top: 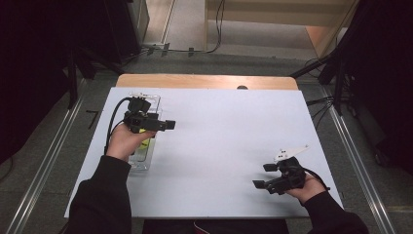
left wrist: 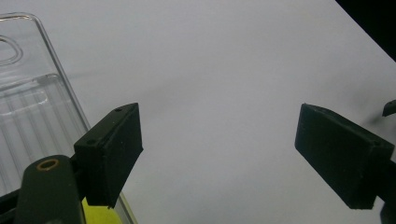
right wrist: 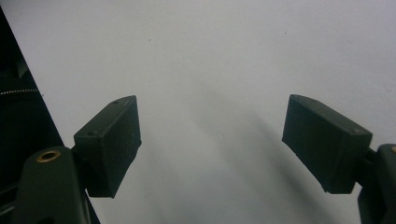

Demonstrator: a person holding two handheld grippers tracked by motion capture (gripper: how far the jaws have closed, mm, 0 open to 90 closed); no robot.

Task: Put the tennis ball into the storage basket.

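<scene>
Clear tray (top: 144,161) under left gripper (top: 163,125)

Black long sleeves (top: 102,195) on both arms; each black gripper trails a black cable (top: 115,114), with what looks like brass-ringed screws (left wrist: 47,164).

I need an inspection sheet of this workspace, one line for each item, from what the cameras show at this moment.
Surface: white board lying on a wooden table, bare in the middle.
Job's things: clear plastic tray at the left edge, something yellow inside.
Clutter: nothing seen.
Grippers: left tool open above the tray's edge; right tool open, holding nothing, near the board's right front.
Cables: black cable trailing from the left tool; more cables on the floor beyond.
Surroundings: grey floor, metal rails on both sides, dark stands.
</scene>
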